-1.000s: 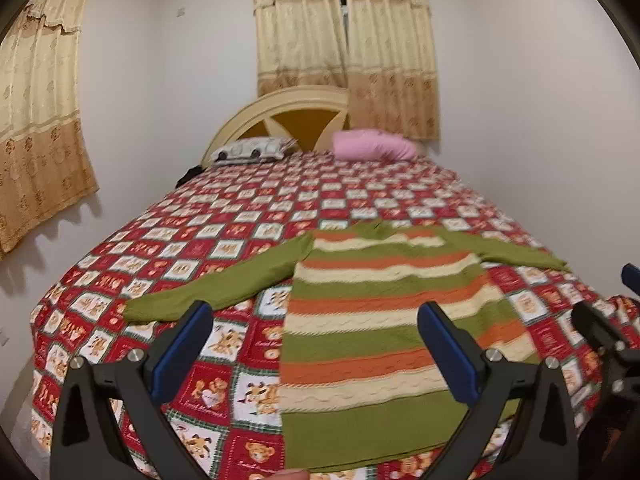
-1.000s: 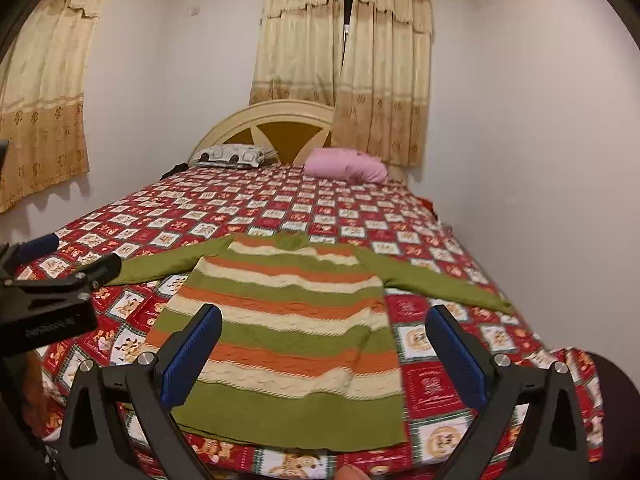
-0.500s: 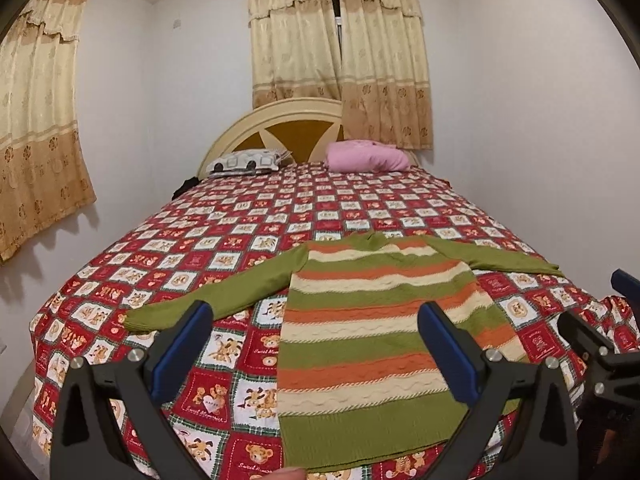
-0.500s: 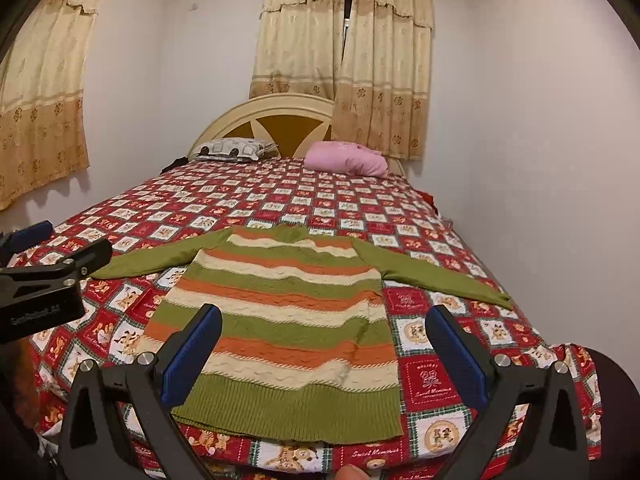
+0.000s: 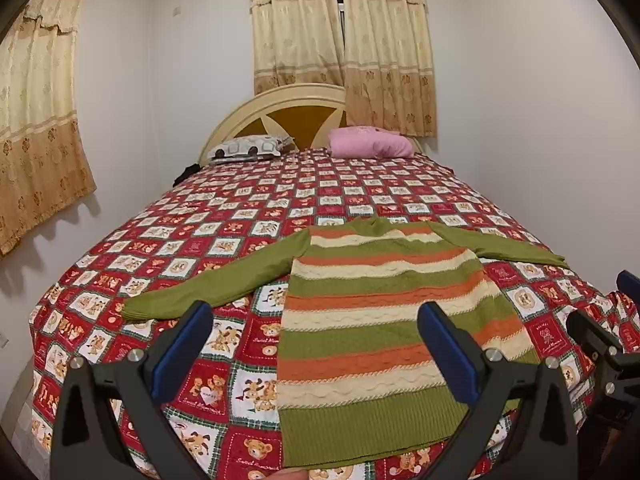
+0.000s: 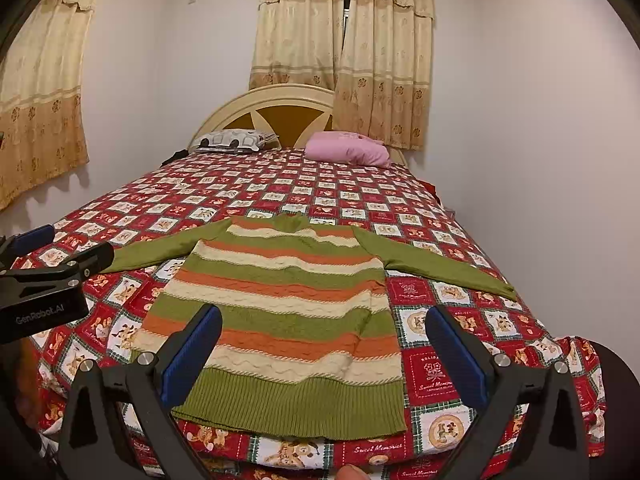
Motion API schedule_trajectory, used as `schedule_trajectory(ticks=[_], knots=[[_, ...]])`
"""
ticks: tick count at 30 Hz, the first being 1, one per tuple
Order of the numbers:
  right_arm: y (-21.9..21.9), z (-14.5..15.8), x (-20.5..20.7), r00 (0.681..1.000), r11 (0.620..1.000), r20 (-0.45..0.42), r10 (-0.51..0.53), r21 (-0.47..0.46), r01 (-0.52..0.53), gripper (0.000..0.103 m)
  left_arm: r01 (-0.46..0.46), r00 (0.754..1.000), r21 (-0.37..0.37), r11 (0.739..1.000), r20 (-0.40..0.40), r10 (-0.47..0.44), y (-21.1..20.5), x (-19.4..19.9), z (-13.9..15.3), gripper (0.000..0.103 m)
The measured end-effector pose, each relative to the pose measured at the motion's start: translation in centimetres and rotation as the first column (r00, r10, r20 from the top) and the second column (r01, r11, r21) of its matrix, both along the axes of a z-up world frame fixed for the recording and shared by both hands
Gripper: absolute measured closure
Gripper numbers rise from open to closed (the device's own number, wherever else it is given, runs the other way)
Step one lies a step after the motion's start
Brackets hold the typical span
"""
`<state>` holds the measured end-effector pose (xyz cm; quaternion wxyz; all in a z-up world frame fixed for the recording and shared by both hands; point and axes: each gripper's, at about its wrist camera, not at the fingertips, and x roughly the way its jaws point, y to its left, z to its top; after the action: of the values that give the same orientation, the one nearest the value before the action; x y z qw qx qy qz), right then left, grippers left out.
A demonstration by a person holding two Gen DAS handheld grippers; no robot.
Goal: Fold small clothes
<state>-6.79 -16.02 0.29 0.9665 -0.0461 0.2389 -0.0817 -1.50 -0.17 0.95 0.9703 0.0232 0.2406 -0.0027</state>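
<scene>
Striped sweater point(image 5: 384, 320) spread flat near the foot of the bed point(image 5: 280, 208), both sleeves out to the sides. Left gripper point(image 5: 312, 344) hovering above the hem, fingers wide, holding nothing; right gripper point(image 6: 320, 348) likewise wide and empty. Only in the left view: left cuff tip. Only in the right view: right cuff lying near the bed's edge, close to the wall point(image 6: 540, 140). Open quilt beyond the collar up to the pillows point(image 6: 344, 148).

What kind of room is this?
A bedroom, most likely. A big bed with a red patchwork teddy-bear quilt fills it, a pink pillow lies by the cream arched headboard, and a striped green, orange and cream knitted sweater lies spread flat on it.
</scene>
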Motion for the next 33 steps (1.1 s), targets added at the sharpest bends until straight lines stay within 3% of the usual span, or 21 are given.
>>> schedule_trajectory(ticks=[33], knots=[[-0.2,-1.4,0.9,0.999,1.0,-0.05,-0.018,-0.006,0.018,0.001,-0.015,0.999,0.005,1.0,-0.044,0.016,0.3,1.1,-1.0,0.0]])
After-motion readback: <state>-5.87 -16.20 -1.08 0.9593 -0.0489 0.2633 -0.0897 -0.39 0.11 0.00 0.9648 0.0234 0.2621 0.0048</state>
